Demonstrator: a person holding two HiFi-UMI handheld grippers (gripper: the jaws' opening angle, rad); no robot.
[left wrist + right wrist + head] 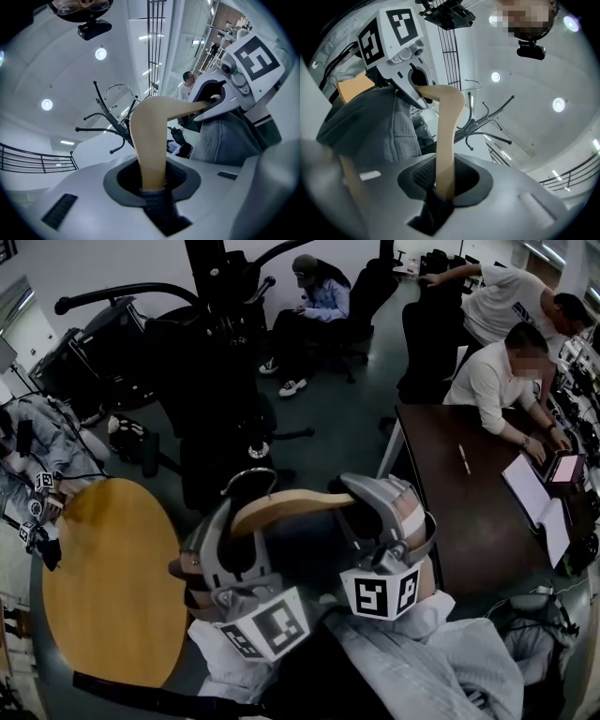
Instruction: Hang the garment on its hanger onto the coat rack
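Wood makes the hanger [281, 505] hard and stiff, so it does not bend when it is held by its two ends. The left gripper [152, 180] is closed on one end of the hanger and the right gripper [445, 187] is closed on the other end. The jaws of each one squeeze the wood, which fills the gap between them.

The garment [225, 138] is grey and soft. It hangs from the hanger, down between the two grippers and close to the person. It looks light and floppy (it could swing or slide off if the hanger tips a lot), so I think the hanger should be kept level.

The hanger is up in the air, near the black coat rack [220, 362] but not on it yet. Its thin metal hook [248, 474] sticks out of the middle toward the rack. The wood ends look like the best place to hold, because the hook must stay free to catch a rack arm.
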